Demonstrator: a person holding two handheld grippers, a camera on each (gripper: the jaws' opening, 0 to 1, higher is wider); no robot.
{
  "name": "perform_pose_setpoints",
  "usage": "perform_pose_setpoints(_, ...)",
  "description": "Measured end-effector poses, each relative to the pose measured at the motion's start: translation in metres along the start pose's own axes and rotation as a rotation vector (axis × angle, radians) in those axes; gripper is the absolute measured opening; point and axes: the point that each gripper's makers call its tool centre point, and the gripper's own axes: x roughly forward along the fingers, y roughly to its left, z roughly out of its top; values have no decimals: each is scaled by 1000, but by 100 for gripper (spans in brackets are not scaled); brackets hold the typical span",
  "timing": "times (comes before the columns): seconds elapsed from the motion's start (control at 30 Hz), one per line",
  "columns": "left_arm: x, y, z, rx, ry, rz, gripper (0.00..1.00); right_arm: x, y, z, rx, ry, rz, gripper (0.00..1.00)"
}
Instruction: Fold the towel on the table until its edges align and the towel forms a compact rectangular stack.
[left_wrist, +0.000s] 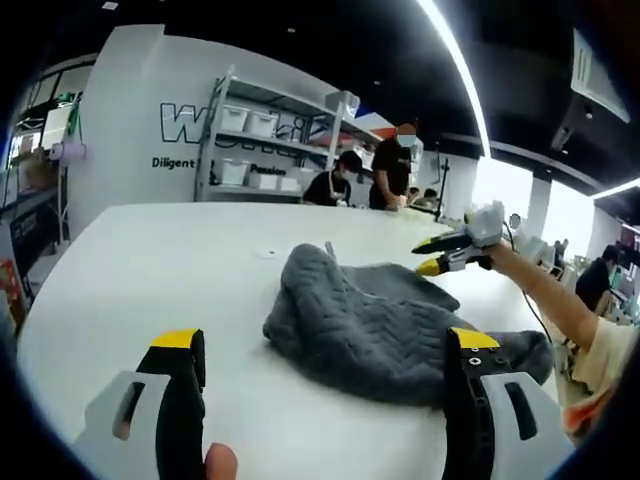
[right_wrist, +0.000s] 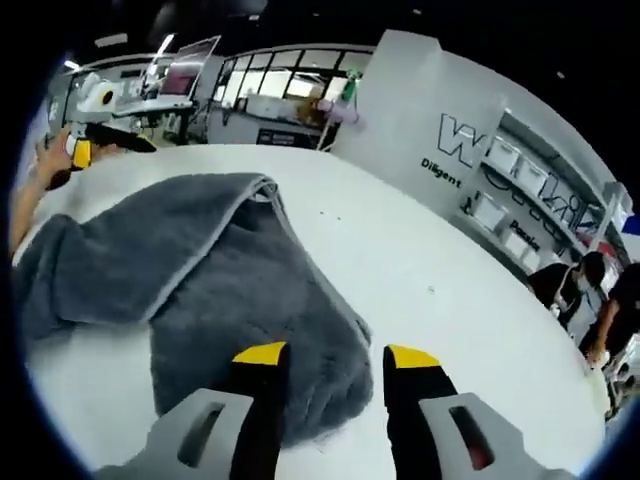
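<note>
In the left gripper view the left gripper (left_wrist: 325, 350) rises from 6 o'clock, its black jaws tipped in yellow and standing wide apart with nothing between them; a fingertip shows at the bottom edge. Just past the tips lies the towel (left_wrist: 385, 320), grey, thick and soft, with a ribbed, knitted-looking weave. It sits in a loose rumpled heap on the worktop (left_wrist: 150, 270), one rounded fold humped up toward 12 o'clock. Beyond it, at 3 o'clock, the right gripper (left_wrist: 432, 256) comes in held by a hand, hanging just above the towel's far edge.

In the right gripper view that gripper's own jaws stand at 6 o'clock, parted to a middling gap and holding nothing; the left-hand jaw lies over the towel's near edge, the other over bare worktop. The towel spreads toward 10 o'clock, a smoother flap lying doubled over a fluffier layer, with a folded corner at 12 o'clock.

The worktop is white, smooth and matte, broad with a rounded edge. Behind it stand a white wall (left_wrist: 130, 120) with dark lettering, metal shelving (left_wrist: 260, 140) carrying pale bins, and people (left_wrist: 392, 165) at 1 o'clock. A long ceiling light strip (left_wrist: 455, 70) runs overhead.
</note>
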Motion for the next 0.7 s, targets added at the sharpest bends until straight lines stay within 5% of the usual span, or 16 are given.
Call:
perform_pose_setpoints(0.3, 1, 7, 5, 2, -3, 1, 98, 10, -4, -11, 76, 27, -30, 26)
perform_pose_setpoints(0.4, -1, -3, 0, 5, -3, 3, 98, 14, -10, -14, 124, 13, -57, 19)
perform_pose_setpoints(0.5, -1, -6, -1, 4, -7, 3, 98, 20, 3, -20, 134, 32, -2, 14)
perform_pose_setpoints(0.7, -1, -6, -1, 3, -4, -2, 98, 26, 3, -22, 126, 39, -13, 6)
